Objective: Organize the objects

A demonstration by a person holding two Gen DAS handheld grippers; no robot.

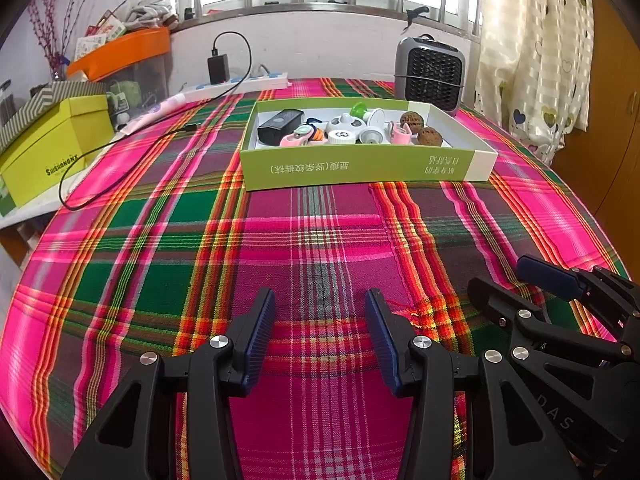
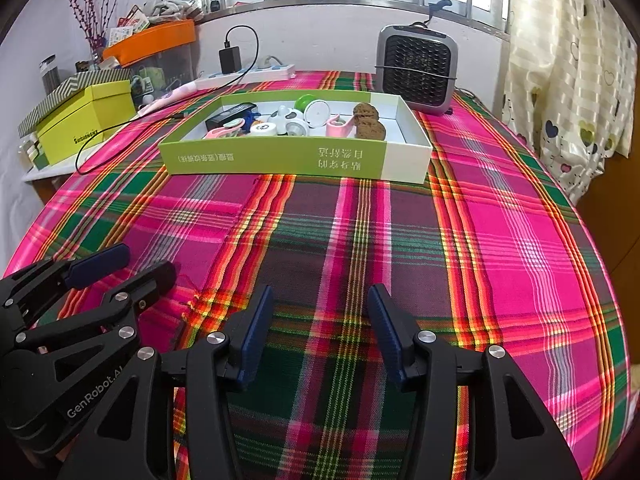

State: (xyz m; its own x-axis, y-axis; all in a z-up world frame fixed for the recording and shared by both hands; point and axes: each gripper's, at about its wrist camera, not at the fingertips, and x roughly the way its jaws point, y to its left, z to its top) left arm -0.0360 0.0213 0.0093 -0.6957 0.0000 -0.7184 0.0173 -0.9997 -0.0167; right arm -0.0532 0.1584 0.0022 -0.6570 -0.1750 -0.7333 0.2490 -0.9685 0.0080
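Observation:
A shallow green and white box (image 1: 360,168) (image 2: 280,158) stands on the plaid tablecloth at the far side. Inside it lie a black device (image 1: 280,124), several small white, pink and green items, and two brown walnuts (image 1: 420,128) (image 2: 368,122). My left gripper (image 1: 320,294) (image 2: 148,260) hovers open over bare cloth near the table's front, with nothing between its fingers. Beside it on the right, my right gripper (image 2: 320,288) (image 1: 500,272) is also open and holds nothing. Both point toward the box, well short of it.
A grey fan heater (image 1: 430,72) stands behind the box at the right. A power strip with a black charger (image 1: 218,68) and its cable (image 1: 120,152) lies at the back left. A yellow-green box (image 1: 52,148) and an orange bin (image 1: 120,52) sit off the left edge.

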